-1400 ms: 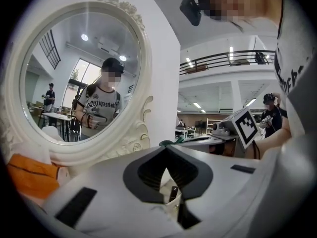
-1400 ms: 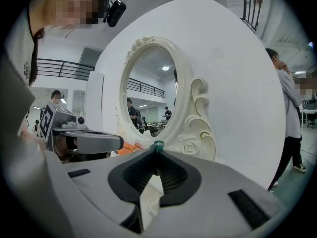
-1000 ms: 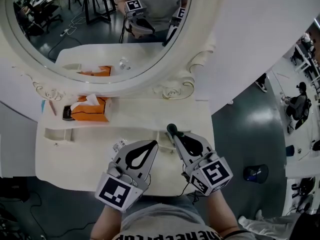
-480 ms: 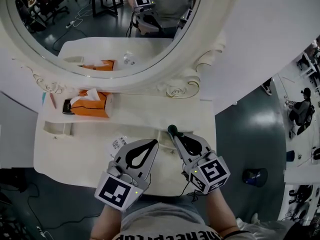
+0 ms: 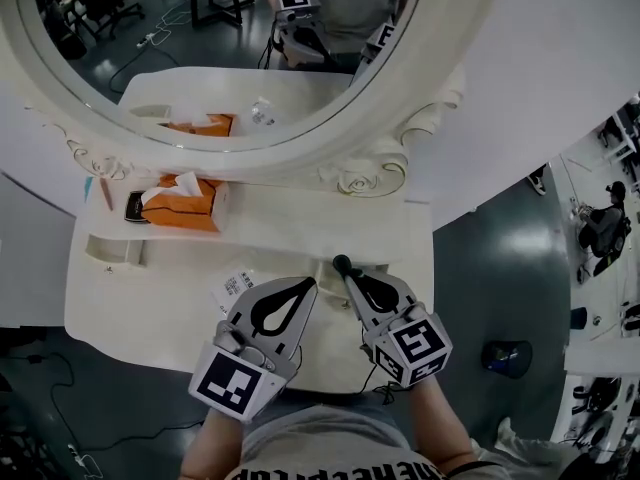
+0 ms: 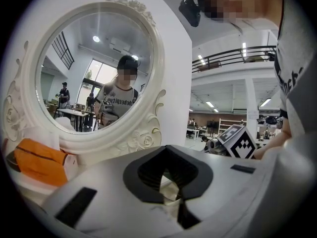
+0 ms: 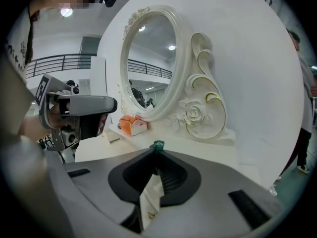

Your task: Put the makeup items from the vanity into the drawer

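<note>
Filling the top of the head view, an oval mirror (image 5: 230, 58) in a carved white frame stands at the back of the white counter (image 5: 160, 308). Its glass reflects the person's shirt and both tools.

Both claws hang side by side over the front half of the counter, close together but apart, pointing toward the mirror. The left claw (image 5: 306, 288) is closed with its tips together and nothing pinched between them. Through the teardrop gap behind the tips, only pale counter shows. The right claw (image 5: 347, 276) is clamped on a small green-capped makeup item (image 7: 158, 145), which pokes out just past the tips. In the head view it looks dark and sits over the counter right of centre, in front of the scrolled base of the mirror. Whether it touches the counter cannot be told.

An orange tissue box (image 5: 180, 208) lies at the back left of the counter, with a white tissue sticking out of its top. A small dark flat object (image 5: 135, 208) rests against its left side. A white printed card (image 5: 232, 290) lies flat just left of the left claw.
</note>
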Motion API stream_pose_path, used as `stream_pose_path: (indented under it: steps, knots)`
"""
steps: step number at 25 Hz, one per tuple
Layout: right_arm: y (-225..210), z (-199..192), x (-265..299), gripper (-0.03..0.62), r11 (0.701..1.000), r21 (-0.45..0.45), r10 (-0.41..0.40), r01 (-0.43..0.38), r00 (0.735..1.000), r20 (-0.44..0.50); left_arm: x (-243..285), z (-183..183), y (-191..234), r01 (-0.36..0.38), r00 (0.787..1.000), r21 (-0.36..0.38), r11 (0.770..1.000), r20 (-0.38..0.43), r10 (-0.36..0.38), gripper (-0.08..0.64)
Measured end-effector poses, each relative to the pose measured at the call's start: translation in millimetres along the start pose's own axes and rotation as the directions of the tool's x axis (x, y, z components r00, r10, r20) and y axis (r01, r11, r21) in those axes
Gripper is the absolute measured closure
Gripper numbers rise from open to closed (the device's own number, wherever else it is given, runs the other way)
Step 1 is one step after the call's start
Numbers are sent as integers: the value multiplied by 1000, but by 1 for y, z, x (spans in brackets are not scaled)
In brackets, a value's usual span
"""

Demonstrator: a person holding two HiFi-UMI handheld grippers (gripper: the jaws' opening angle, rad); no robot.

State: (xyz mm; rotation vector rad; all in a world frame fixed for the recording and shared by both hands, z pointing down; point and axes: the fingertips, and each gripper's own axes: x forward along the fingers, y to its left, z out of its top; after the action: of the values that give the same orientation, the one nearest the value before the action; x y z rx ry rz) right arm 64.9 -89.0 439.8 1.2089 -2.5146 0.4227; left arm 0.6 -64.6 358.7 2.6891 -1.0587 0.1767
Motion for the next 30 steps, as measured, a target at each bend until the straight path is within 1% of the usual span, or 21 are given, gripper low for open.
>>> stream_pose_path:
  steps: [13,30]
  knots:
    - [-1,-23,8,555,1000,-18,5,-6,997,-74,-2,-4,5,-20,1000,-9,1000,-6,20,541]
    - [2,-35,15,537,1000,-5,21,-22,994,-106,-4,-4,5,-29,1000,-8,1000,-5,29,541]
